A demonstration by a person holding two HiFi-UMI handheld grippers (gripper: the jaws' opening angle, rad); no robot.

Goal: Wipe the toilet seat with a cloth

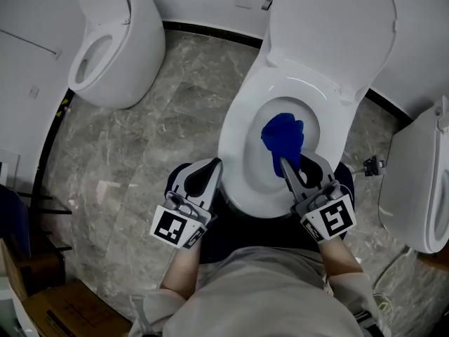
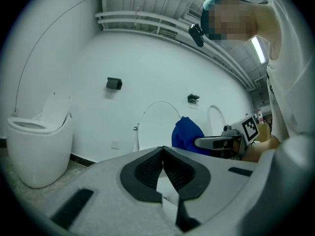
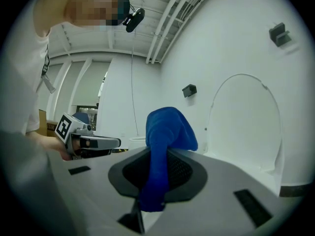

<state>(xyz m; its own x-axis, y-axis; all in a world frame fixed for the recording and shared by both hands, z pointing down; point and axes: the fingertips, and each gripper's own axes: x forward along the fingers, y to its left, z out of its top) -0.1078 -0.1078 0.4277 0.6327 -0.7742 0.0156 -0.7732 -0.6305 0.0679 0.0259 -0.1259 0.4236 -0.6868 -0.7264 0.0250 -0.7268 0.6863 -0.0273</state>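
The toilet (image 1: 235, 181) occupies centre frame in the head view, lid (image 1: 330, 27) raised, toilet seat (image 1: 238, 142) down. The blue cloth (image 1: 282, 135) sits over the bowl opening, just right of centre; contact with the seat cannot be confirmed. The right tool (image 1: 284, 161) is clamped on the cloth, a bunch standing up past its jaws. The left tool (image 1: 214, 163), lower left of the seat, has its jaws together with nothing between them. Assessment: cloth in hand, the whole seat ring apparently not yet wiped.
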